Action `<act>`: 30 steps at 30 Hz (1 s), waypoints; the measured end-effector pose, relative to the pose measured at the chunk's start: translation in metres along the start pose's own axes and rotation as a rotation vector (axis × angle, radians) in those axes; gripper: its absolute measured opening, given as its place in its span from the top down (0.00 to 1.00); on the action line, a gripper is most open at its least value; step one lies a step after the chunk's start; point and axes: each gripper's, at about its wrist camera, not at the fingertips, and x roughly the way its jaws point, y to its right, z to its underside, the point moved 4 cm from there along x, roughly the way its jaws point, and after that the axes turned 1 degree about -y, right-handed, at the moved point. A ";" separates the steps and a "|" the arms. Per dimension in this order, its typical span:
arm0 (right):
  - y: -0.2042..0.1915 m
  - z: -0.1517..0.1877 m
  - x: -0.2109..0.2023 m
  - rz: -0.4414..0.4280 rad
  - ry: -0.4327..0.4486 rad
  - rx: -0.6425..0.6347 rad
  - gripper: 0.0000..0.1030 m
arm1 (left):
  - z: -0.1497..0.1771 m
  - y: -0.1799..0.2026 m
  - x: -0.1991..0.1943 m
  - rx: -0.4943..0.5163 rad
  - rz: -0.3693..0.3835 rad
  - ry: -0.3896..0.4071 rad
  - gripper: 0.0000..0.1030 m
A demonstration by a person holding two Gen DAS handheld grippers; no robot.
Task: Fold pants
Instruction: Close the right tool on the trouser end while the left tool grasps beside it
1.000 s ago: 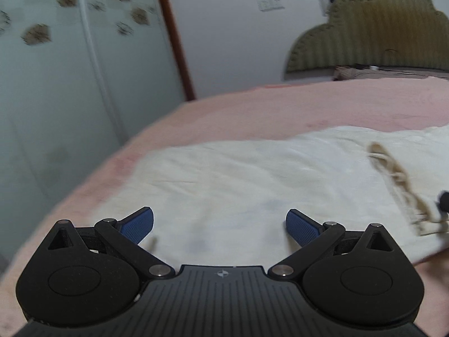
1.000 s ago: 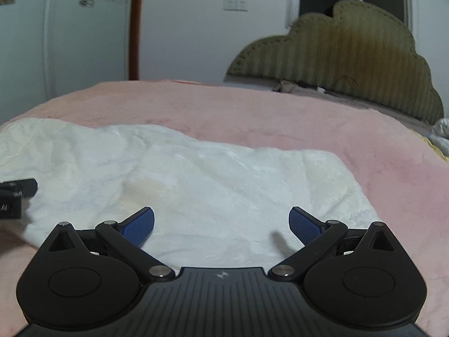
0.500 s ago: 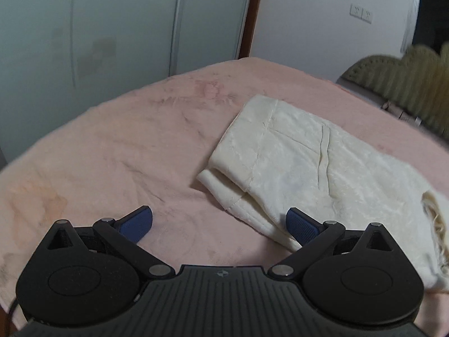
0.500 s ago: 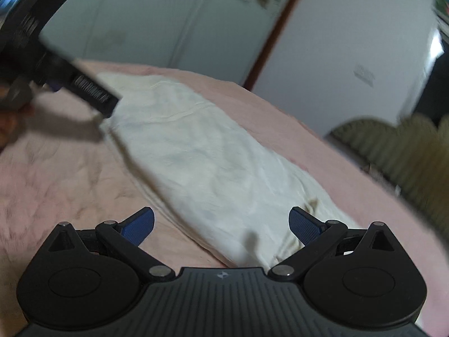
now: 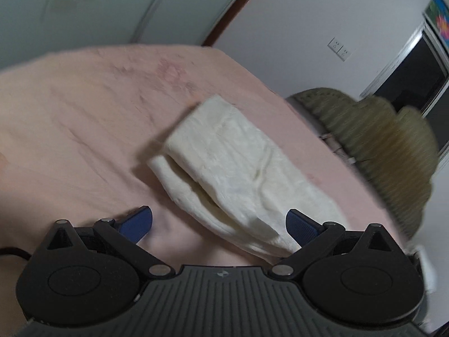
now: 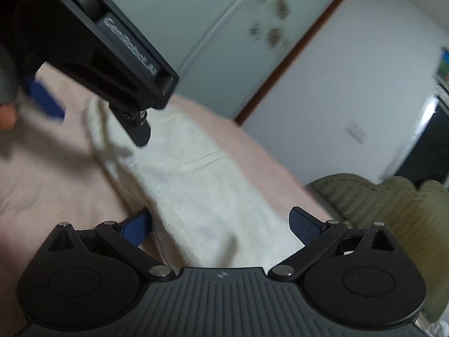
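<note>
On the pink bed [image 5: 84,129], the cream pants [image 5: 241,174] are lying folded into a long, narrow strip, soft and faintly crinkled, with layered edges showing at the near end. The bed cover is looking plush and lightly creased. Behind it an olive headboard [image 5: 378,140], ribbed and scalloped, is standing against a white wall, beside pale sliding doors dotted with brown flower prints.

In the right wrist view, pale lettering is running along the black body of the left gripper [image 6: 92,118]; it is too blurred to read in full.

The left gripper [image 5: 219,221] is hovering with its blue ribbed fingers [image 5: 137,221] spread wide, holding nothing; the near end of the pants is sitting between them, closer to the right finger. The right gripper [image 6: 220,226] is likewise gaping wide and empty, its fingers [image 6: 304,227] straddling the other end of the strip
</note>
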 end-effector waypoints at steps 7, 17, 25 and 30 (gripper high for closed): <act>0.010 -0.001 0.003 -0.060 -0.014 0.040 0.00 | -0.016 0.007 0.025 -0.115 0.028 -0.012 0.01; -0.032 -0.005 -0.008 -0.173 -0.003 -0.231 0.18 | -0.031 0.008 0.029 -0.112 0.109 0.000 0.22; -0.030 -0.019 0.017 -0.247 -0.017 -0.153 0.80 | -0.033 0.006 0.038 -0.070 0.109 -0.058 0.13; 0.012 -0.029 0.018 -0.314 -0.024 0.102 0.80 | -0.035 0.013 0.051 -0.059 0.097 -0.045 0.20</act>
